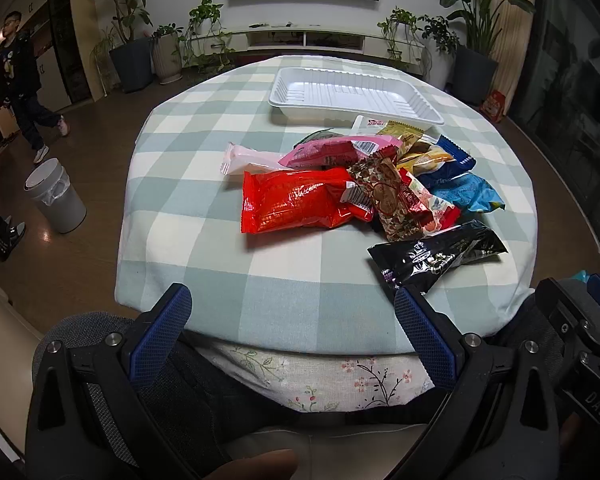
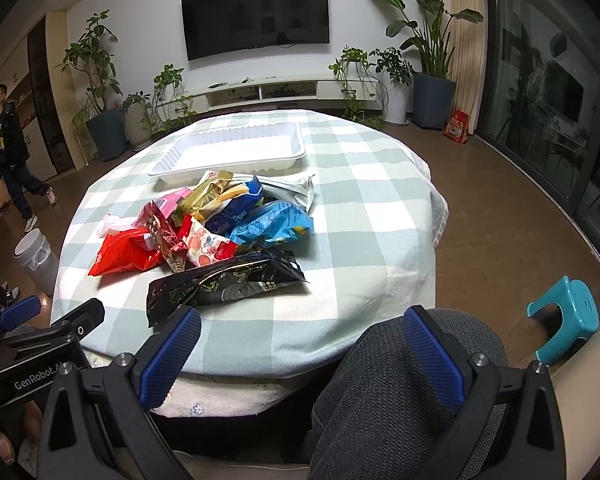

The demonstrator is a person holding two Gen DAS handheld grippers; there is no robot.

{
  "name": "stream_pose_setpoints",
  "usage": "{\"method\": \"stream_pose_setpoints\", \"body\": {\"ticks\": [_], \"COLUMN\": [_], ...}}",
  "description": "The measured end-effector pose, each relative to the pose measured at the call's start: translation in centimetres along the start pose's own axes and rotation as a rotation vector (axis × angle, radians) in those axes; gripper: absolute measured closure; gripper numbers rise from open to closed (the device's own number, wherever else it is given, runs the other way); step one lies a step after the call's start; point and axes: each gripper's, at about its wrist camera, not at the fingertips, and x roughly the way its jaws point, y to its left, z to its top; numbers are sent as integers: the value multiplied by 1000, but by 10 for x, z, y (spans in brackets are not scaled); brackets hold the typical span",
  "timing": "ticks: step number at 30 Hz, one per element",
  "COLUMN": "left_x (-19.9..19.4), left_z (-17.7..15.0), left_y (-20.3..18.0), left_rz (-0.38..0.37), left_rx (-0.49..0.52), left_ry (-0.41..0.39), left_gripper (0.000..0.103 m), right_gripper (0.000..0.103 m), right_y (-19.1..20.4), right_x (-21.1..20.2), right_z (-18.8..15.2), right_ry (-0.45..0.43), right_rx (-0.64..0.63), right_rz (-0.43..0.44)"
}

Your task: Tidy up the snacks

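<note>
The left gripper (image 1: 292, 334) hangs just short of the near edge of the desk (image 1: 204, 200), its blue-padded fingers spread wide apart with nothing between them. The right gripper (image 2: 302, 354) is held beside it at the same near edge, fingers likewise wide apart and empty, above a grey-clad knee (image 2: 400, 364).

Closest ahead of both grippers lies a black snack packet (image 2: 228, 284), flat on the checked cloth, just beyond the left finger of the right gripper and just beyond the right finger of the left one. Past it sits the heap of snacks: a red packet (image 1: 296, 200) ahead of the left gripper, a star-patterned wrapper (image 1: 384, 192) leaning over its right end, a light blue packet (image 2: 276, 224) ahead of the right gripper, then a dark blue packet (image 2: 236, 204), a gold one (image 2: 208, 196) and a pink one (image 1: 324, 152), overlapping each other. A pale pink packet (image 1: 252, 158) pokes out on the left.

Farther on, just behind the heap, is the white tray (image 1: 356, 96); nothing lies in it.

Beyond the desk to the left, a lined bin (image 1: 56, 196) stands on the floor and a person (image 1: 20, 80) is mid-stride.
</note>
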Motion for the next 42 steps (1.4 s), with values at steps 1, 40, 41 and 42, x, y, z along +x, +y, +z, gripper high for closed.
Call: {"method": "stream_pose_setpoints", "body": {"ticks": [1,40,41,42], "left_x": [0,3,3,3], "left_z": [0,-3,-3,-3], "left_y": [0,-7,-8,-7], "left_rz": [-1,-2,-2,-2], "left_rx": [0,14,14,13], "left_ry": [0,8,9,9], "left_gripper": [0,0,0,0], "right_gripper": [0,0,0,0], "right_y": [0,-1,-1,-1], "right_x": [0,1,1,1], "right_z": [0,-1,-1,-1], "right_ry": [1,7,6,6], "right_rx": [-1,4,3,3], "right_rz": [0,2,2,1]}}
